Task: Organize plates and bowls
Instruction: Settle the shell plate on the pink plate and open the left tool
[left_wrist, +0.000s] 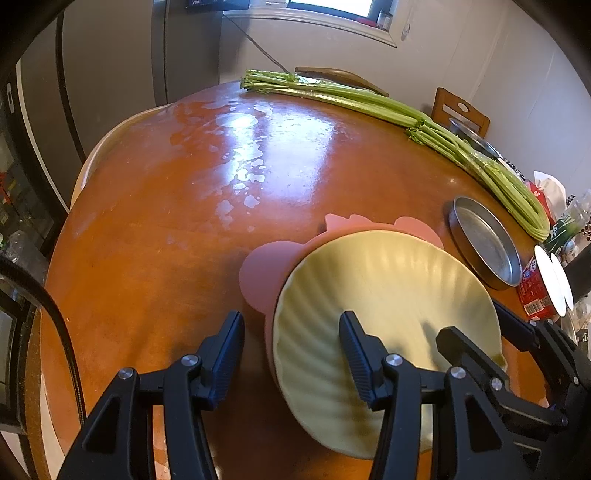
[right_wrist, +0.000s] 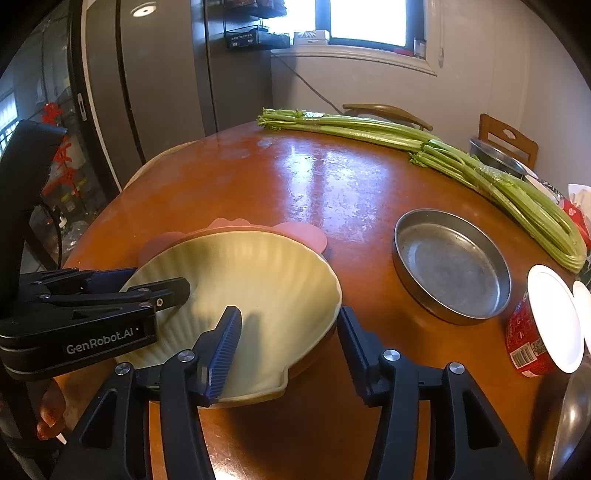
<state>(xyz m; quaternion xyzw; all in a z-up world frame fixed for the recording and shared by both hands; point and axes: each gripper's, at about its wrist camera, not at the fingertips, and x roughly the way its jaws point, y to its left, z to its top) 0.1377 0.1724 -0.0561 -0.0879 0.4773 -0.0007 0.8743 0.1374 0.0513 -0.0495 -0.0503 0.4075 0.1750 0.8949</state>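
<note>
1. A round brown table (left_wrist: 177, 221) is seen from both wrist views, its glossy top marked with pale smears towards the far side.
2. A pale yellow shell-shaped plate (left_wrist: 369, 280) is placed near the near edge of the table, lying on top of a pink plate (left_wrist: 262, 273), of which only the ear-like lobes at the left and far sides are left uncovered.
3. The left gripper (left_wrist: 291, 325) is held at the left rim of the yellow plate. Its jaws are parted, with one finger over the ribbed inside and the other over the bare table outside the rim; a gap is seen between that outer finger and the plate, so nothing is clamped.
4. The right gripper (right_wrist: 288, 317) is held at the near right rim. Its jaws are likewise parted, one finger over the inside and the other just outside the rim; no pressing of the pads is seen.
5. A round metal pan (right_wrist: 454, 266) is set to the right of the plates, apart from them.
6. Long celery stalks (right_wrist: 369, 129) are laid along the far right edge.
7. A red cup with a white lid (right_wrist: 524, 332) is found at the right edge, near the pan.
</note>
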